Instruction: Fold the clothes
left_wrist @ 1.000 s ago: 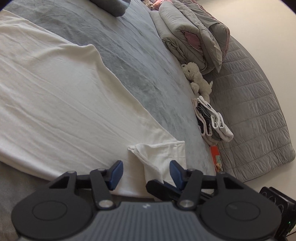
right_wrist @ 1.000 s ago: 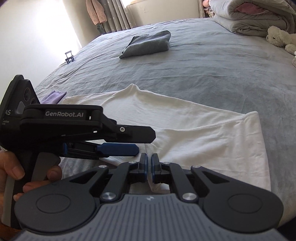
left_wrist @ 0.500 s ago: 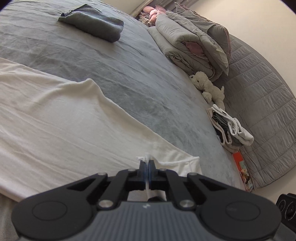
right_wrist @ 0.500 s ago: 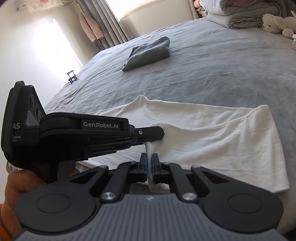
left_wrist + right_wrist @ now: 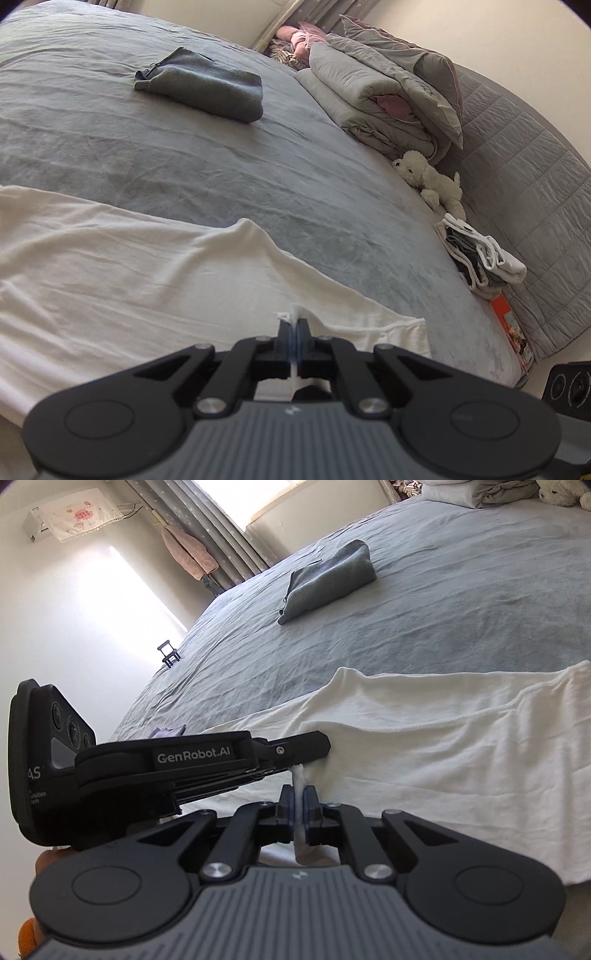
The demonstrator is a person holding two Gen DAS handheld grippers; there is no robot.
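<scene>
We've got the white garment spread on the grey bed, near edge lifted. Our left gripper has its jaws pressed together on a pinch of its hem, and our right gripper nips a thin strip right beside it. Risk here: such small bites could slip out as we carry the fold over, or the cloth bunches between two grips this close.

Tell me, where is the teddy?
In the left wrist view the white teddy lies at the right side of the bed, between the rolled grey duvet and the small stack of folded clothes.
</scene>
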